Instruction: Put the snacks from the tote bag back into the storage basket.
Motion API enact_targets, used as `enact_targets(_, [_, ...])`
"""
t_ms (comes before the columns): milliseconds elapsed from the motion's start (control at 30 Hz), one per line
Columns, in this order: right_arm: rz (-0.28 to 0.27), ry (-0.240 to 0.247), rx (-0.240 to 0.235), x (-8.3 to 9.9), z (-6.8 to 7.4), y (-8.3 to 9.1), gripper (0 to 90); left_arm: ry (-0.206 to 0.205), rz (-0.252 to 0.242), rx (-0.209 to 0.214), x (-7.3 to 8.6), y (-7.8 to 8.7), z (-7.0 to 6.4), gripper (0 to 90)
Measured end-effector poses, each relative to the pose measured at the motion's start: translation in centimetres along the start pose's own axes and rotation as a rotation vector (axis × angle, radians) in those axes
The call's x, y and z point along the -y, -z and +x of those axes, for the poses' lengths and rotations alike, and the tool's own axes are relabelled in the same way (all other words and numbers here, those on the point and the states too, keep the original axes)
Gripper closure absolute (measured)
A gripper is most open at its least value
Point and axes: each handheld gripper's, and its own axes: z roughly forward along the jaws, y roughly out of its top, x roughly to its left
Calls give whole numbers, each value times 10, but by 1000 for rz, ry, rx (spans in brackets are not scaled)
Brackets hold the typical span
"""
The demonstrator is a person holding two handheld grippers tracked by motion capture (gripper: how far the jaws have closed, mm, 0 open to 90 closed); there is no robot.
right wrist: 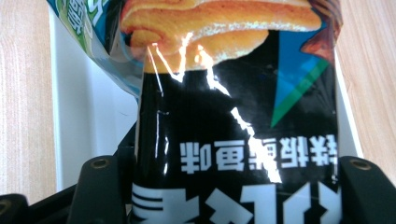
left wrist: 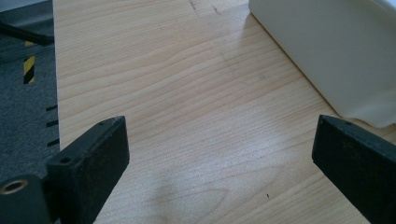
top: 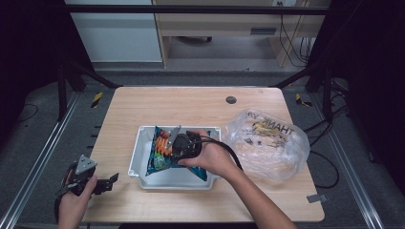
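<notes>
While clamped on snack bag (top: 165,151) over white tray (top: 143,134), right claw (top: 177,143) noted; left claw (top: 107,181) wide open, empty, low above bench (top: 191,102) edge.

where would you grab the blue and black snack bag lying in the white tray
Grip the glossy blue and black snack bag at its near black end, coming from the person's side, as the right gripper seems to. The bag lies flat in the white plastic tray, and that end narrows enough to sit between the jaws. Whether they pinch it is unclear.
</notes>
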Motion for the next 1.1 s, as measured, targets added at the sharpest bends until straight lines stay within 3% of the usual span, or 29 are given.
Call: enact_targets(1100, [36,-17,-54,4,-9,-23,374,-8,5,6,-1,-2,-2,37])
